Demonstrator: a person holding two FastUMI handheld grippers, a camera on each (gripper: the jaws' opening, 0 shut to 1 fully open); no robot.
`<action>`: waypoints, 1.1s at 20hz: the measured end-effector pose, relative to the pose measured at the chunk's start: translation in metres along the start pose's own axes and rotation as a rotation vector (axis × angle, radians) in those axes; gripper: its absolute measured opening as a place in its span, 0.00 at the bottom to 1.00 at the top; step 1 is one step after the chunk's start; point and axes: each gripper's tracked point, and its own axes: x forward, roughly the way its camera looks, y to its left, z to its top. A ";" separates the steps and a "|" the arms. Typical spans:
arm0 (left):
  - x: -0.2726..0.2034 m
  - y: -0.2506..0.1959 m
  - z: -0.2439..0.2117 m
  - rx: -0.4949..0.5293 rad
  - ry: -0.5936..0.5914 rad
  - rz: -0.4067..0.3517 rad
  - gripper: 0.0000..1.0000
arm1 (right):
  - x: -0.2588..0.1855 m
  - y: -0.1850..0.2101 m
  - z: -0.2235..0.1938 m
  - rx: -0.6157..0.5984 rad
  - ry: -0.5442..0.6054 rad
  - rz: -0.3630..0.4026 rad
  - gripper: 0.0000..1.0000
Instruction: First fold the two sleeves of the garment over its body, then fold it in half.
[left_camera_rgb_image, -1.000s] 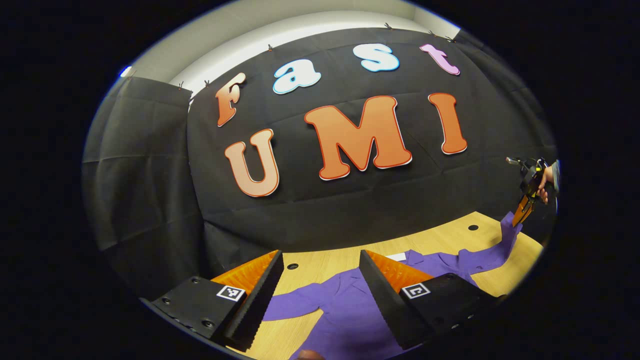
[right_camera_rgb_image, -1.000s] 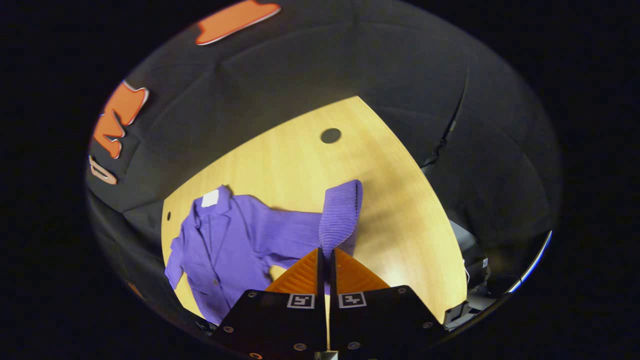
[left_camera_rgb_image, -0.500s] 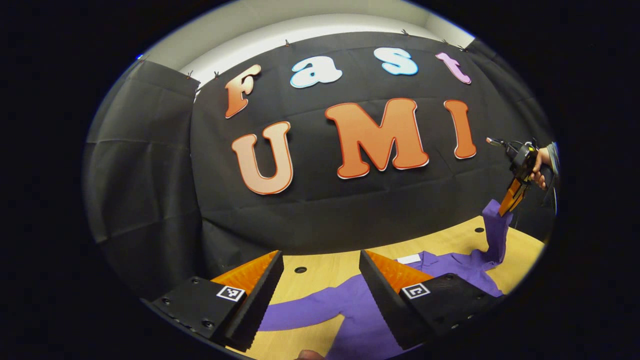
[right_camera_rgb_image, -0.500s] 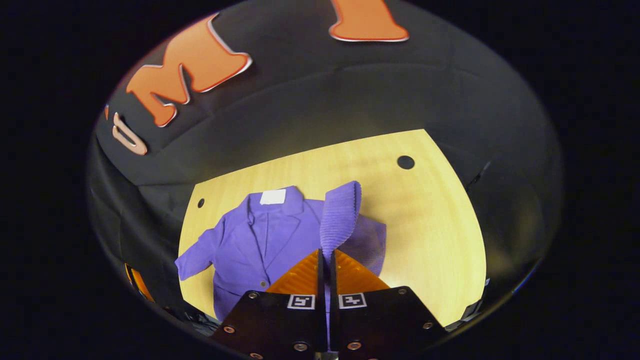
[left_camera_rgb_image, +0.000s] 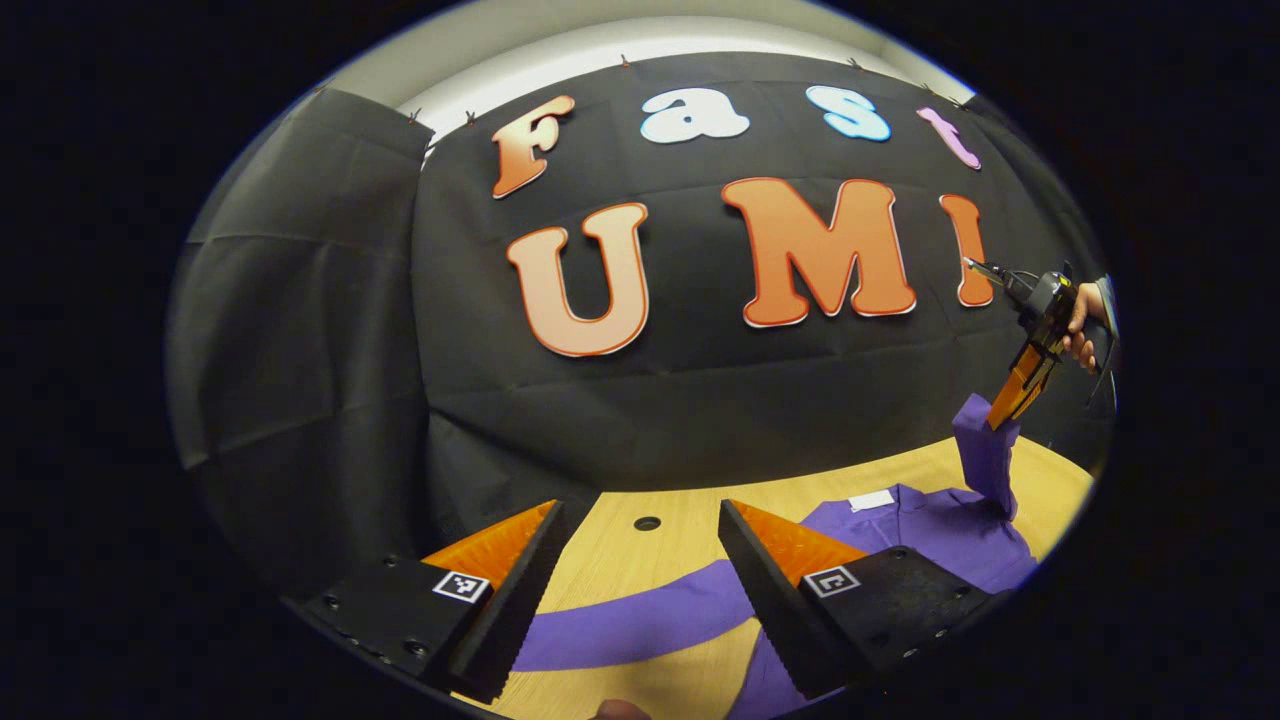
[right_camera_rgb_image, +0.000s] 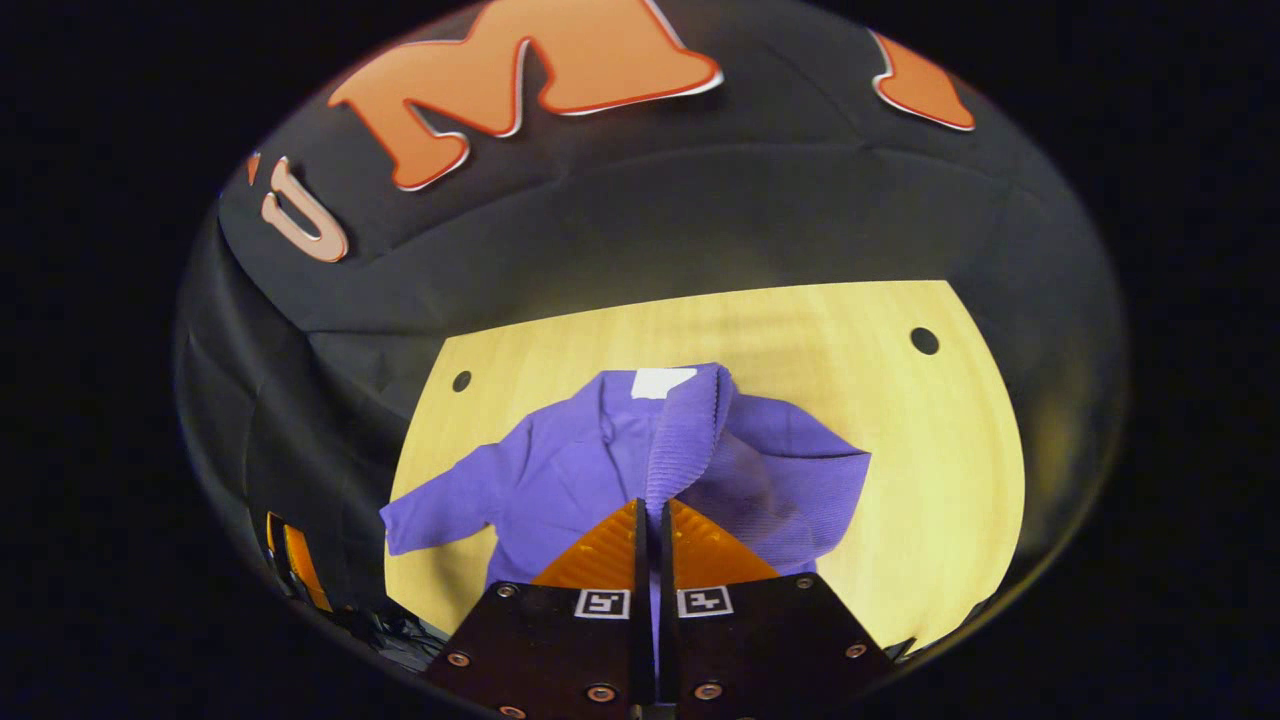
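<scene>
While the left gripper (left_camera_rgb_image: 640, 560) gapes empty, the right gripper (right_camera_rgb_image: 650, 515) pinches the sleeve (right_camera_rgb_image: 685, 430) above the garment (right_camera_rgb_image: 560, 470), table (right_camera_rgb_image: 940, 450) edges bare.

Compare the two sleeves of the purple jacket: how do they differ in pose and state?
The right sleeve is lifted off the table, pinched in the shut right hand-held gripper above the jacket body. The left sleeve lies flat on the wooden table, spread outward, untouched; the left hand-held gripper is open above it. Both are the same purple fabric.
</scene>
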 end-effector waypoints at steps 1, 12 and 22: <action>0.004 0.011 -0.004 -0.006 0.006 0.009 0.98 | 0.004 0.013 -0.002 -0.004 0.005 0.011 0.03; 0.046 0.065 -0.059 -0.033 0.134 0.056 0.98 | 0.016 0.112 -0.011 0.031 -0.033 0.199 0.19; 0.082 0.079 -0.165 -0.281 0.578 0.048 0.99 | -0.078 0.065 0.039 -0.096 -0.423 0.090 0.80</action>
